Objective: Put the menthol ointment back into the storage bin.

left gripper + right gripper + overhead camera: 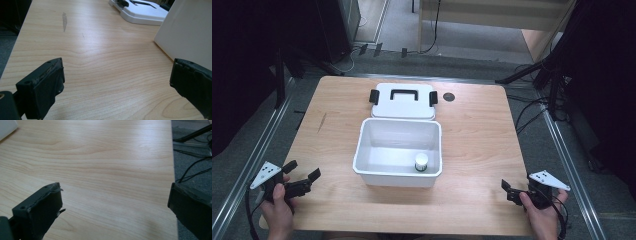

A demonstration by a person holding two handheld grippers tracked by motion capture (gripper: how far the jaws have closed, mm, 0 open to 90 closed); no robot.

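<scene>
bench (472, 130): 1
white bin (399, 174): 1, open
lid (403, 102): 1, black handle, 2 black latches
small jar (421, 162): 1, in bin
grippers: 2, left gripper (304, 176), right gripper (508, 190)

Light wooden rectangular table (477, 135): small round black disc (448, 97) near far edge, grey streak mark (64, 21) at left. Black cables (532, 107) on grey floor (557, 170) right of table.

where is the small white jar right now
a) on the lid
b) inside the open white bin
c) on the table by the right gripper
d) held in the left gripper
b: in the high view the small white jar stands on the floor of the open white bin, near its front right corner; the lid lies behind the bin and bears nothing.
</scene>
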